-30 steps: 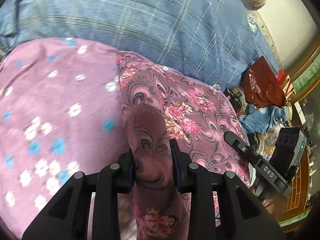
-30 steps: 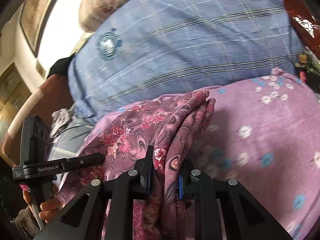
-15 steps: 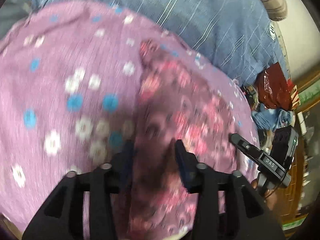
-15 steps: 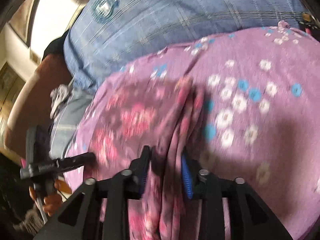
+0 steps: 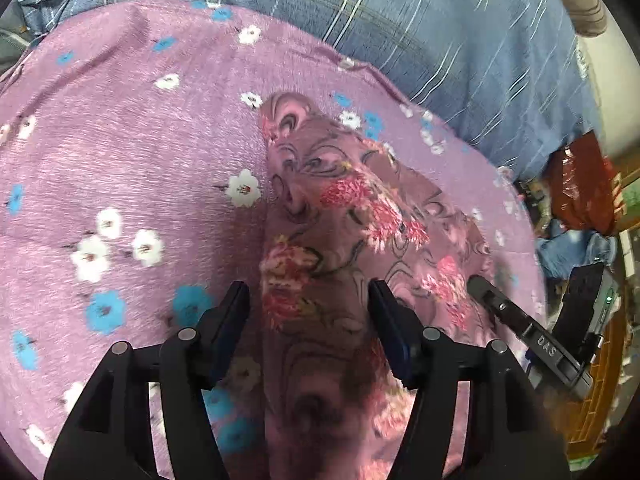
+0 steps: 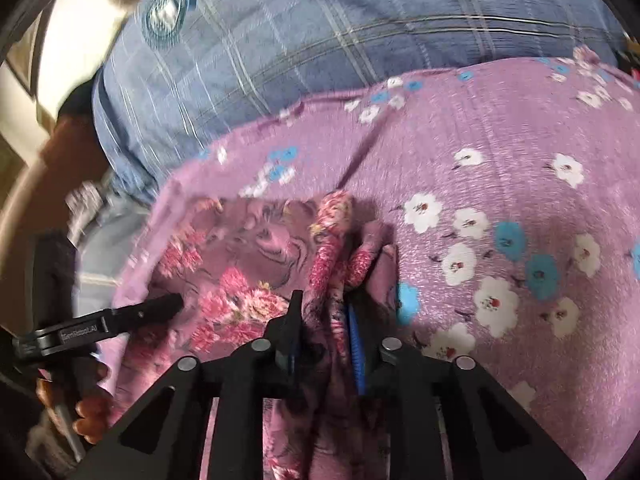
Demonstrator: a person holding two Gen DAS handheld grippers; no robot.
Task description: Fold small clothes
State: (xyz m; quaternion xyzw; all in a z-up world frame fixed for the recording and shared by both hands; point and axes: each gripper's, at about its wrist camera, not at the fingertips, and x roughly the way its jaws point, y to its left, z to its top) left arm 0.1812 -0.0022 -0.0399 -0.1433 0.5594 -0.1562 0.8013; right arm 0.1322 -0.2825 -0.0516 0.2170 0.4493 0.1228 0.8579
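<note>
Black left gripper: jaws just opened, pads clear of the swirl-print garment between them. Right gripper: jaws just narrowed, clamping bunched folds of it. Garment lies on purple floral cloth, near its edge by blue plaid bedding.

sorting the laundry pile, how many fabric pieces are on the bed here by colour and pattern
Dark pink swirl-and-rose garment: 1
Lilac cloth with white and blue flowers: 1
Blue plaid bedsheet: 1
Total: 3
</note>
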